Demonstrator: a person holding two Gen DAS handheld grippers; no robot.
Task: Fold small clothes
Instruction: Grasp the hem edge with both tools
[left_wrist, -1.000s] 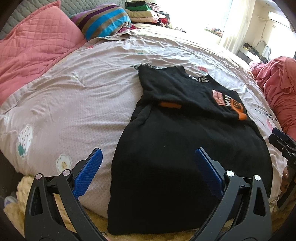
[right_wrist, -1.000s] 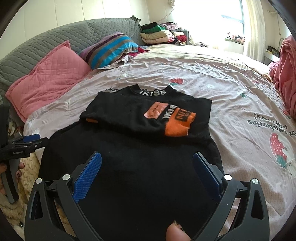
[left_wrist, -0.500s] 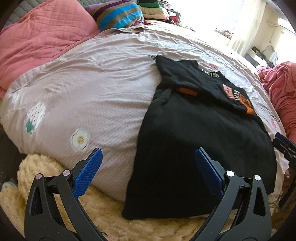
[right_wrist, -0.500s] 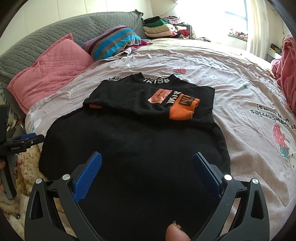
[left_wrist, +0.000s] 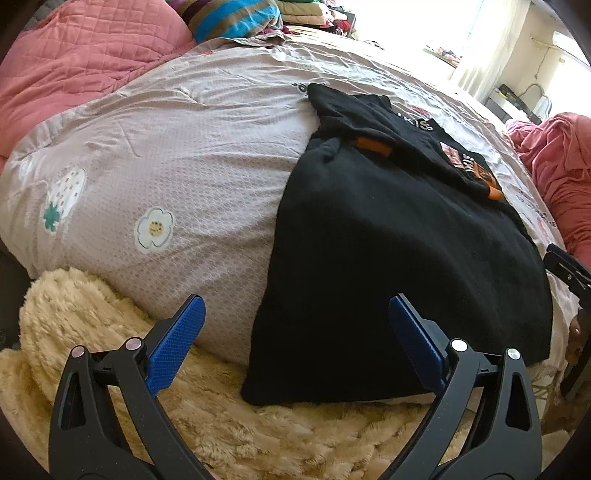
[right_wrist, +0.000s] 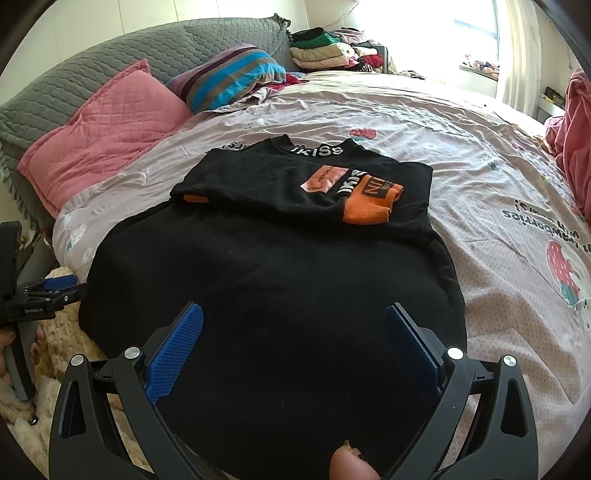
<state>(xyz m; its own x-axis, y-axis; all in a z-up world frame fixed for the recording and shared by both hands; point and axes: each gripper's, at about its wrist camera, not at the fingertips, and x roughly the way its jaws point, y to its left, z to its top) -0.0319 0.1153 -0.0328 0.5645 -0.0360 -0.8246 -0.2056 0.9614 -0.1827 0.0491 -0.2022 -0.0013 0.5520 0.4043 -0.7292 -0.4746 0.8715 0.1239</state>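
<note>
1. The left gripper (left_wrist: 293, 332) hangs with its blue-padded fingers spread wide and nothing between them, at the edge of the bed (left_wrist: 166, 147), above a cream shaggy rug (left_wrist: 92, 314).
2. The black garment (left_wrist: 399, 251) lies flat on the bed ahead and to the right of the left gripper; its near hem drapes over the bed's edge, between the fingers and toward the right one.
3. The right gripper (right_wrist: 293, 343) is likewise spread apart and empty, poised directly over the near part of the black garment (right_wrist: 273, 280); whether its pads touch the cloth cannot be told.
4. Straight ahead of the right gripper, the garment's far part is folded over, with orange cuffs (right_wrist: 369, 206) lying on it and white lettering along the collar (right_wrist: 317, 150).
5. In the right wrist view the left gripper (right_wrist: 55, 286) appears far to the left, at the garment's corner, with a hand (right_wrist: 22, 350) on its handle.
6. A fingertip (right_wrist: 349, 463) shows at the bottom of the right wrist view, between the gripper's arms.
7. Beyond the garment, ahead and left of the right gripper, sit a pink quilted pillow (right_wrist: 107, 129) and a striped pillow (right_wrist: 229, 75); a stack of folded clothes (right_wrist: 328, 51) lies farther back.
</note>
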